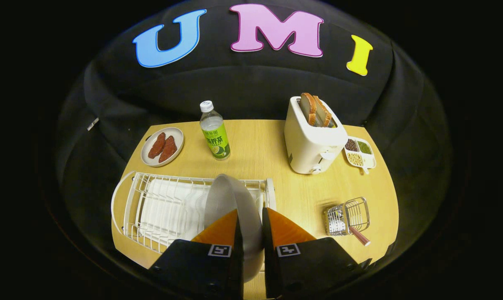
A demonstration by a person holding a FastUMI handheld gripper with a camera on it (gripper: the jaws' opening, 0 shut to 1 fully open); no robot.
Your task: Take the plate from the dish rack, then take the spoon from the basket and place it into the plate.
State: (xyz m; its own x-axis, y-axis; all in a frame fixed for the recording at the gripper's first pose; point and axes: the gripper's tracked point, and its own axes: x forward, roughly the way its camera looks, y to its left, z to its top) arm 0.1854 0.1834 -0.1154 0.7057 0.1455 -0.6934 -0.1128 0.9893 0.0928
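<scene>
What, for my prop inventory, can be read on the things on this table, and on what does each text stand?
Clear plastic bottle with a green label: printed, but too small and blurred to read.
Square black-and-white markers on the tongs: coded patterns, no words; the tongs are shut on the pale round plate.
No other text is legible.

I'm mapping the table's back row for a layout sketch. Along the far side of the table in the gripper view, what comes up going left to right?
Plate with two red pieces → bottle → toaster with bread → small divided tray of beans.
</scene>
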